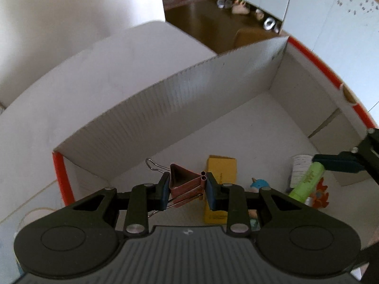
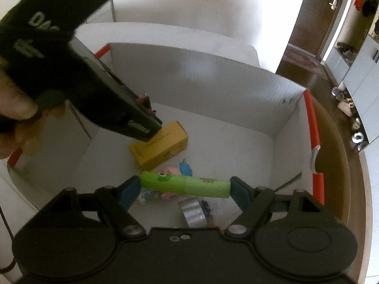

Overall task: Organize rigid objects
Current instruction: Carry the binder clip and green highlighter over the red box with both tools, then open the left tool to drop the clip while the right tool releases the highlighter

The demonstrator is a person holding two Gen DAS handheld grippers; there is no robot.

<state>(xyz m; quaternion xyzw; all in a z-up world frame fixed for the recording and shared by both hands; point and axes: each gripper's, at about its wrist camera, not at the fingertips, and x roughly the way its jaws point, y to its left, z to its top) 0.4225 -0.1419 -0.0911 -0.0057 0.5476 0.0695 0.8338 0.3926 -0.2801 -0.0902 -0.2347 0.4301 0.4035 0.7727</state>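
My left gripper [image 1: 187,190] is shut on a copper-coloured binder clip [image 1: 183,183], held above the floor of a white cardboard box [image 1: 165,108] with orange edges. My right gripper [image 2: 184,185] is shut on a green tube [image 2: 184,184], gripped end to end over the same box [image 2: 213,78]. In the left wrist view the green tube [image 1: 308,181] and one finger [image 1: 336,163] of the right gripper show at the right. On the box floor lie a yellow carton [image 2: 161,148], a blue and pink toy [image 2: 182,169] and a silver cap [image 2: 191,211].
A hand [image 2: 14,104] holds the black body of the left gripper [image 2: 78,80] at the upper left of the right wrist view. A brown floor with shoes [image 1: 239,8] and white cupboards lies beyond the box. An orange flower-shaped piece [image 1: 321,195] sits by the tube.
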